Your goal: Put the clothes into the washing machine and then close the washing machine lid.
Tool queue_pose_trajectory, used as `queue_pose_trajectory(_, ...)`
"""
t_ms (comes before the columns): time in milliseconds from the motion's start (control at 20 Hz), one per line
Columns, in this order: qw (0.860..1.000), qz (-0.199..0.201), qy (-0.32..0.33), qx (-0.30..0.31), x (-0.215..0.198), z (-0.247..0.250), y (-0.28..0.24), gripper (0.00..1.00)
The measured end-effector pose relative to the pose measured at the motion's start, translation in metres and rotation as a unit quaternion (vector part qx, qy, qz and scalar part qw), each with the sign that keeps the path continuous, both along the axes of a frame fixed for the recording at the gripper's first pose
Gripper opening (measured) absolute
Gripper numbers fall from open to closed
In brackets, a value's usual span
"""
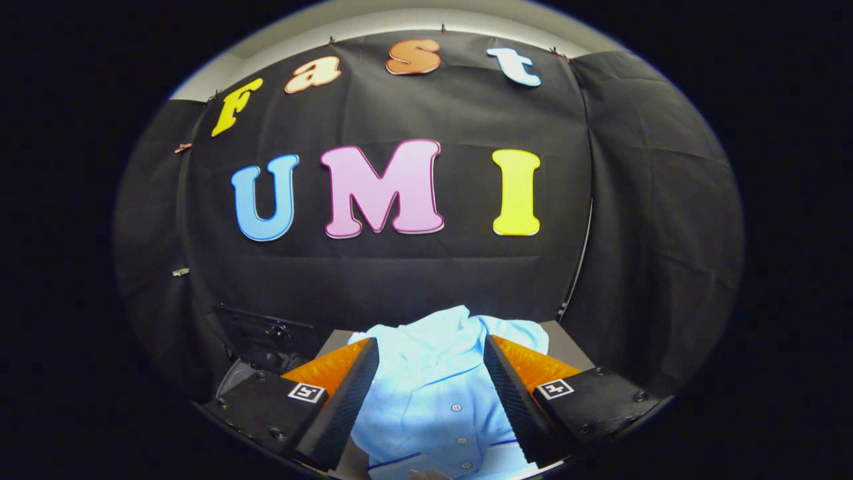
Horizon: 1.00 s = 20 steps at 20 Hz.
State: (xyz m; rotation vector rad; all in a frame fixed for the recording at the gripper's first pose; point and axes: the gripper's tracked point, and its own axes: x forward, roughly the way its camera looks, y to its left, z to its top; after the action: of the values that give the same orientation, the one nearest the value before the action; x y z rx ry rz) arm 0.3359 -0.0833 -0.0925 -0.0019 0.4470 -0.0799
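A light blue buttoned shirt (436,400) lies crumpled on a grey table top (574,348), right under and between my fingers. My gripper (430,341) is open and hovers over it, with the jaws spread wide to either side of the cloth. The left finger (346,393) and the right finger (513,393) flank the button placket, and I cannot tell whether they touch the fabric. The shirt's far edge bunches up just beyond the fingertips.
A dark boxy object (266,333) with a pale curved rim (232,381) stands left of the left finger; what it is stays unclear. The black cloth wall (413,280) rises close behind the table. The table's back edge lies just beyond the shirt.
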Motion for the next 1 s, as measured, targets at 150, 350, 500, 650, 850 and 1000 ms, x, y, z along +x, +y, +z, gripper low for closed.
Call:
queue_pose_trajectory(150,0.999,-0.023,0.048,-0.002,0.017,-0.025,-0.018,0.99)
queue_pose_trajectory(350,0.994,-0.037,0.107,0.006,0.023,-0.055,-0.026,0.99)
queue_pose_trajectory(500,0.99,-0.041,0.131,0.008,0.024,-0.067,-0.028,0.99)
queue_pose_trajectory(650,0.986,-0.045,0.161,0.005,0.023,-0.081,-0.03,0.99)
queue_pose_trajectory(850,0.979,-0.029,0.2,-0.001,0.022,-0.091,-0.023,0.95)
queue_pose_trajectory(1000,0.979,-0.01,0.203,0.003,0.024,-0.093,-0.016,0.52)
